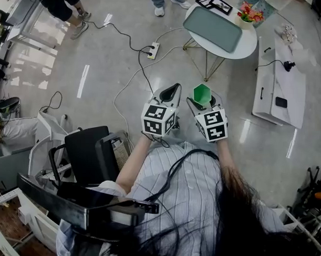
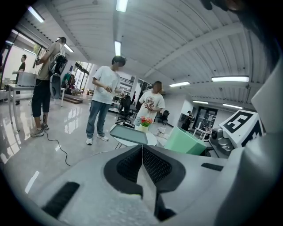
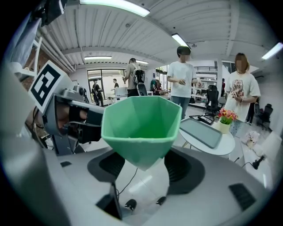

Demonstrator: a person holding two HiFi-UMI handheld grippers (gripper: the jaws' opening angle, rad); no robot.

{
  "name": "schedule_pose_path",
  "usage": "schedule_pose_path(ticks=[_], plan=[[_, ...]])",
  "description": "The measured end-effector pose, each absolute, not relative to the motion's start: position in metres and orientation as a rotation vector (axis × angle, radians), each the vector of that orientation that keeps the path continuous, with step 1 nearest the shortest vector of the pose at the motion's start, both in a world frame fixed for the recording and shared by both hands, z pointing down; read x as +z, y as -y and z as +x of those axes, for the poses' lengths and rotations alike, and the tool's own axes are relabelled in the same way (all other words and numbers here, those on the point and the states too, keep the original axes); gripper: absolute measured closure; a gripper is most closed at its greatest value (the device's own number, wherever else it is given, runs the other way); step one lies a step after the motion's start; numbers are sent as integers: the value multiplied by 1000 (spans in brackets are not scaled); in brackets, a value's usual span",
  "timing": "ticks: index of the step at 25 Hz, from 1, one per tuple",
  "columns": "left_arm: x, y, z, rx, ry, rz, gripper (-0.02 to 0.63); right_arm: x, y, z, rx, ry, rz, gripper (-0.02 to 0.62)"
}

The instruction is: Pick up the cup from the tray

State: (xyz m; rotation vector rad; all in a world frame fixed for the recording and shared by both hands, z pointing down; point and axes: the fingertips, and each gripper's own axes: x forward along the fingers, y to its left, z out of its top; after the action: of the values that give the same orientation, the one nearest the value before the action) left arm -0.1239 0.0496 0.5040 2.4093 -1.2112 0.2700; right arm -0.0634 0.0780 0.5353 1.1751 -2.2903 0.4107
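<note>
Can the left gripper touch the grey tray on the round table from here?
Probably not. The left gripper hangs over the floor, well short of the flat grey-green tray on the round white table.

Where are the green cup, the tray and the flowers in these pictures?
green cup (image 3: 141, 119), right gripper view, its inner wall.
tray (image 1: 214, 27), head view, its bare flat middle.
flowers (image 1: 249, 12), head view, the red blooms.

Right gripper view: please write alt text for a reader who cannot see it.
A green cup is held between the jaws, its open mouth facing the camera. Behind, to the right, a round white table carries a tray and flowers; two people stand beyond.
</note>
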Motion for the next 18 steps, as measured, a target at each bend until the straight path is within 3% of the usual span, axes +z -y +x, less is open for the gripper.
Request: schedule_pose_path(ticks=[18], plan=[[506,-44,-129,283,1218,2404,591,534,-74,-74,397,2304,1131,304]])
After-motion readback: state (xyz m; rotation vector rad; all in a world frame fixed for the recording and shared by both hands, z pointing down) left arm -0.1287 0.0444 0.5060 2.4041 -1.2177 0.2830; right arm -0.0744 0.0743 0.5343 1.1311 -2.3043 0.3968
